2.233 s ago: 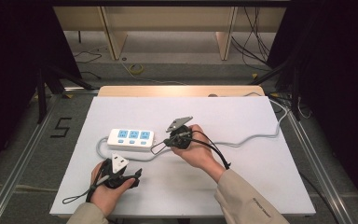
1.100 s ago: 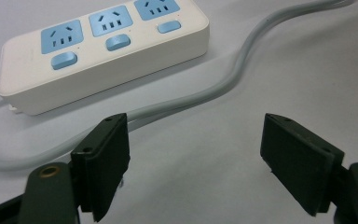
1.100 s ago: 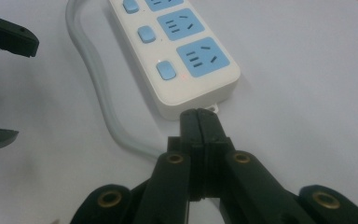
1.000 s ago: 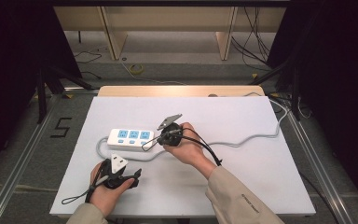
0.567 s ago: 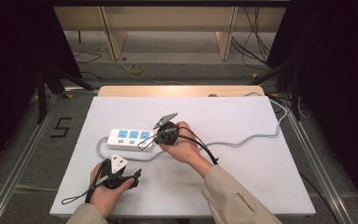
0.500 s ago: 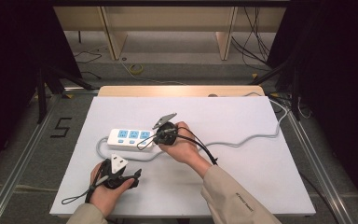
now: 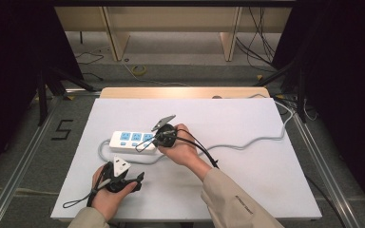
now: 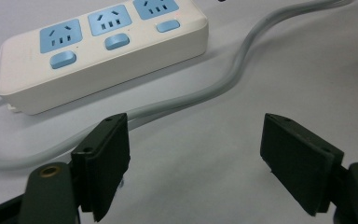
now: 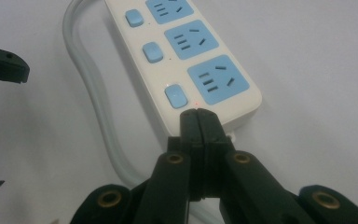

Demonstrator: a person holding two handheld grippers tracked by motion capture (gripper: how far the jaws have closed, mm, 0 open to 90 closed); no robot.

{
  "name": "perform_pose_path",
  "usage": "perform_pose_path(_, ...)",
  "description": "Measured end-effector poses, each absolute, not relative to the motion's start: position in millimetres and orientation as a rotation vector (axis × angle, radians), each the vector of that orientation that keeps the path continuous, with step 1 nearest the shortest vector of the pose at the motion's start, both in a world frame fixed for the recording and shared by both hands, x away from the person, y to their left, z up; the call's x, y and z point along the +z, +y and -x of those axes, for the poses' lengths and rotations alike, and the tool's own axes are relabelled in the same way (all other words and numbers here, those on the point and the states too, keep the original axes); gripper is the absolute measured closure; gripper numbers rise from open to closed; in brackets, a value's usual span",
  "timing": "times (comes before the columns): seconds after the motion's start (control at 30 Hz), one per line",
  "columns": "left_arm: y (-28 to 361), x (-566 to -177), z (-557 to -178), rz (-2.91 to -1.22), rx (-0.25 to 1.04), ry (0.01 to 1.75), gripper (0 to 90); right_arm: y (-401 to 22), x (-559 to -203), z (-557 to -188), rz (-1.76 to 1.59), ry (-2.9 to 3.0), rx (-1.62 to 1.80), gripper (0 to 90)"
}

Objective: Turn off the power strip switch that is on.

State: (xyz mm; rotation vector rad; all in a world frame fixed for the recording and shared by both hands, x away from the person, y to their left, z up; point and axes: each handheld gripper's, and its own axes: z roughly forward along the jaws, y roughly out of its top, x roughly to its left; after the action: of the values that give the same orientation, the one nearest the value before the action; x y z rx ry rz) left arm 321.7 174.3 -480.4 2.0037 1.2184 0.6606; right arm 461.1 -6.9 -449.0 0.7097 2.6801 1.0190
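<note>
right gripper (image 9: 198, 114), jaws together, tips at the power strip (image 9: 186, 51) end; its view shows a red light. left gripper (image 8: 196, 163) jaws apart, low over the tabletop (image 7: 266, 166).

Just ahead of my right claw (image 9: 198, 122) lies the power strip (image 9: 186, 60), smooth glossy white plastic with matt light-blue socket faces and switches. Its cable (image 8: 223, 84), beyond my left claw (image 8: 196, 168), looks like smooth grey rubbery plastic with a soft sheen. Both claws are matt black plastic, faintly textured, with brass-coloured metal rivets. Beneath them the worktop (image 7: 247, 185) is flat, matt white; its far edge looks like pale wood.
</note>
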Motion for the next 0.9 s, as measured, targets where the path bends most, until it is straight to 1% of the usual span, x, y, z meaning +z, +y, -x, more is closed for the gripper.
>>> perform_pose_path(0.9,175,-481,-321,-2.01,0.662,1.213,24.0,13,-456,-470,-0.727,2.691,1.012,90.0)
